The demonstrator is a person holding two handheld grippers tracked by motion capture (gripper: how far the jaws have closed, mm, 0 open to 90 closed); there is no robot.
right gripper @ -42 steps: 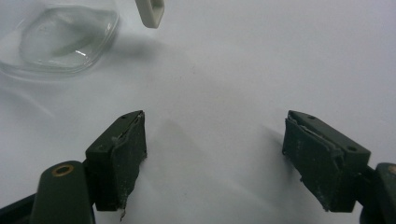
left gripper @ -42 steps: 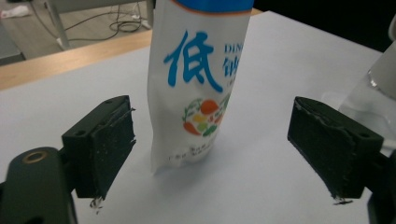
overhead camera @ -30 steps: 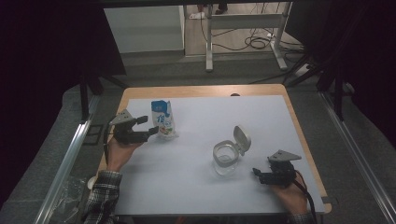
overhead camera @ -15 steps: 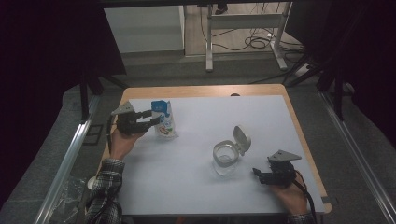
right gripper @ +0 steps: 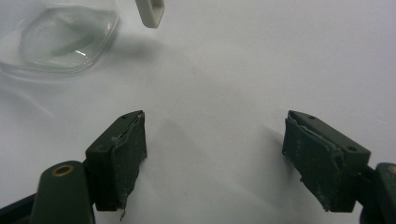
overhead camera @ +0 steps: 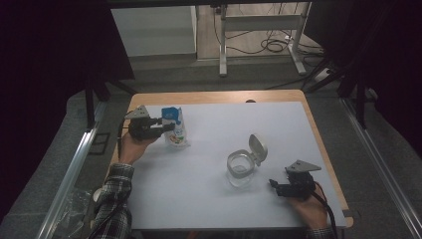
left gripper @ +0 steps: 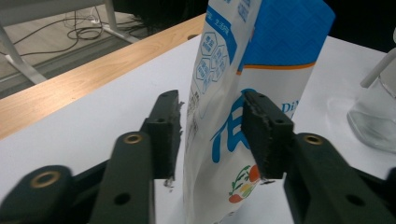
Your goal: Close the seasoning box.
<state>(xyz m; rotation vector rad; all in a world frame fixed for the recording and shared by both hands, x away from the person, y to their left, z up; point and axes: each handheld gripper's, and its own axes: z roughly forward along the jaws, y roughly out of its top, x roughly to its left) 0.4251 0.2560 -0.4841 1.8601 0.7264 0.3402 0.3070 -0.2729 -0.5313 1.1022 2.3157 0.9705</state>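
Observation:
A white and blue pouch (overhead camera: 178, 137) (left gripper: 243, 60) stands upright at the far left of the white mat (overhead camera: 209, 209). My left gripper (overhead camera: 170, 128) (left gripper: 212, 116) reaches in from its left, and the pouch stands between the jaws. The jaws have just been closing. The right pad lies at the pouch's printed face, and a thin gap shows at the left pad. A clear glass jar (overhead camera: 240, 169) (right gripper: 65, 37) with its hinged lid (overhead camera: 257, 148) (right gripper: 150, 10) flipped up sits right of centre. My right gripper (overhead camera: 272, 185) (right gripper: 215, 140) rests open on the mat near the jar, with nothing between its jaws.
The mat covers a wooden table (overhead camera: 214, 96) whose edge shows at the back and right. Behind the table are metal desk legs (overhead camera: 222, 45) and cables (overhead camera: 271, 45) on the floor. A metal rail (overhead camera: 74, 169) runs along the left side.
My left gripper has moved farther from the person and in around the pouch, and its jaws have narrowed on it. The right gripper and the jar have stayed put.

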